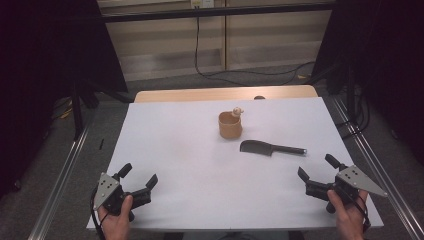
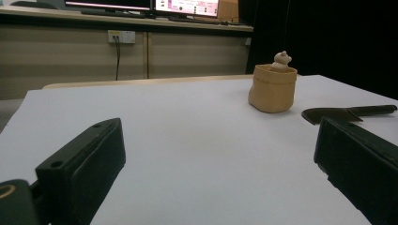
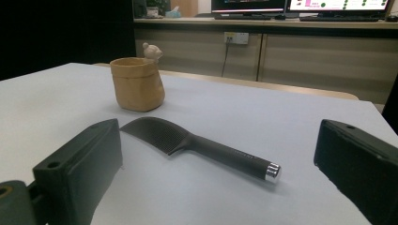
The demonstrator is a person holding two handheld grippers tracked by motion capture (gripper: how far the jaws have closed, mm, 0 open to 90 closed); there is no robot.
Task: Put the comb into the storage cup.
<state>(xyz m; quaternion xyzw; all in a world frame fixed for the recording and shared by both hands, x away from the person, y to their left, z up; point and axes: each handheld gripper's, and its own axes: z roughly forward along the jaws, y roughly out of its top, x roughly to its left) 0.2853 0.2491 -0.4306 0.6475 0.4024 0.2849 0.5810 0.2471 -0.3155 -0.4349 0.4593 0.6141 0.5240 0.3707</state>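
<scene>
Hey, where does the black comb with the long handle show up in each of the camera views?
High view: the black plastic comb with the long handle lies right of centre on the white table, teeth end left.
Left gripper view: far right, beyond the right jaw.
Right gripper view: centre, between the jaws, handle toward the camera.
Shared landmark: the tan pot with a small figure on its rim, just behind the comb.

Matt black plastic comb (image 3: 197, 143) with metal cap; matt tan pot (image 3: 137, 84).
</scene>
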